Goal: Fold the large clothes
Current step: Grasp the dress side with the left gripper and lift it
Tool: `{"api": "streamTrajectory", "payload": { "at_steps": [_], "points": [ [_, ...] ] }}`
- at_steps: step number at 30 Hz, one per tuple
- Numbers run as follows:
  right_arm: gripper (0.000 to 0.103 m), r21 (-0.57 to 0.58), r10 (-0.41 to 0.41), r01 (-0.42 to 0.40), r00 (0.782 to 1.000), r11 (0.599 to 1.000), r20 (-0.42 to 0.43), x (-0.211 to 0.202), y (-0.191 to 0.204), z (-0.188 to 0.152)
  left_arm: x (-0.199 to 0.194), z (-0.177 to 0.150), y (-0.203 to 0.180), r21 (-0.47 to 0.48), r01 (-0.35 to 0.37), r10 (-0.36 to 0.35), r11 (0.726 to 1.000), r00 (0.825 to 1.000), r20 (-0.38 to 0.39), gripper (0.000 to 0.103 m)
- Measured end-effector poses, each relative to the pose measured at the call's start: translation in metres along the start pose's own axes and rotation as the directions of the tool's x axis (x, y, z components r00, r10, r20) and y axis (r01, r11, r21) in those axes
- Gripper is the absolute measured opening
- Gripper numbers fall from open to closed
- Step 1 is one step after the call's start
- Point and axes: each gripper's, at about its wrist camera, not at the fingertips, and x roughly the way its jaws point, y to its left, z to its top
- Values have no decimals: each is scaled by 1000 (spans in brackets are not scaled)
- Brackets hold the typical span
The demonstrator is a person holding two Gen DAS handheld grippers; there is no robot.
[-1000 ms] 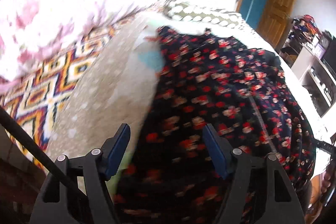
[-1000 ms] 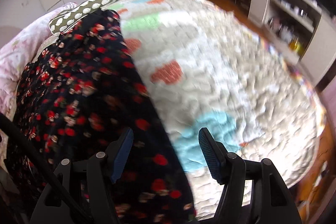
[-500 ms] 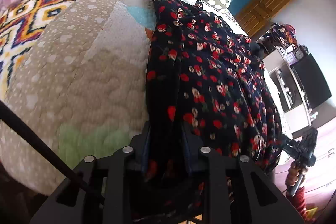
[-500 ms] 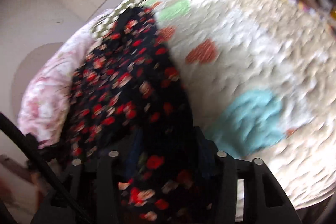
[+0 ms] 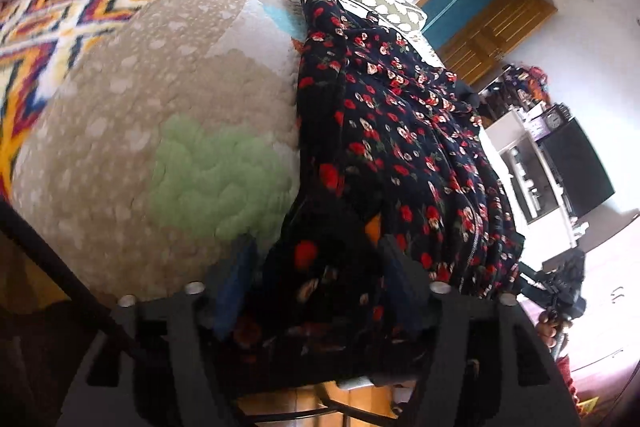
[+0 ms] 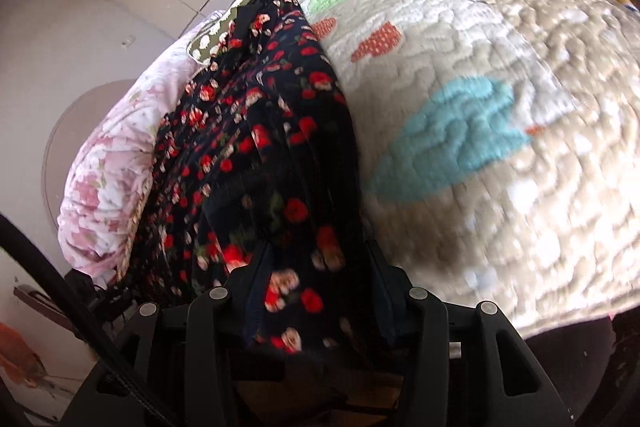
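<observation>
A: Left hand-held gripper (image 5: 316,279)?
B: Opening, dress (image 5: 400,131) hem bunched between its jaws. Right hand-held gripper (image 6: 316,279) pinches the other corner.
A: Dress?
B: Along the bed (image 6: 500,67), beside the quilt's green patch (image 5: 212,175). Thin, floppy, probably slippery; grip hem corners.

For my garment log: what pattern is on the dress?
Dress: black with small red and cream flowers, clearest in the left wrist view.

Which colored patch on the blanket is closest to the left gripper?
The green patch, just beyond the left gripper beside the dress; the blue patch lies farther away.
</observation>
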Motion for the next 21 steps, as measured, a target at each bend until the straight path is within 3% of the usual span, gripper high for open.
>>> {"api": "streamTrajectory", "payload": {
  "at_steps": [8,16,21],
  "points": [
    [51,-10,-31,31,996,999,-85,13,-4,-27,11,-35,8,17,6,-5,1000,999,-50,70],
    [51,-7,-35,35,996,999,-86,13,-7,-29,20,-44,7,18,-28,28,999,999,-34,71],
    [48,-6,-34,34,996,999,-85,12,-8,-32,27,-50,-3,53,-39,42,998,997,-66,71]
  ]
}}
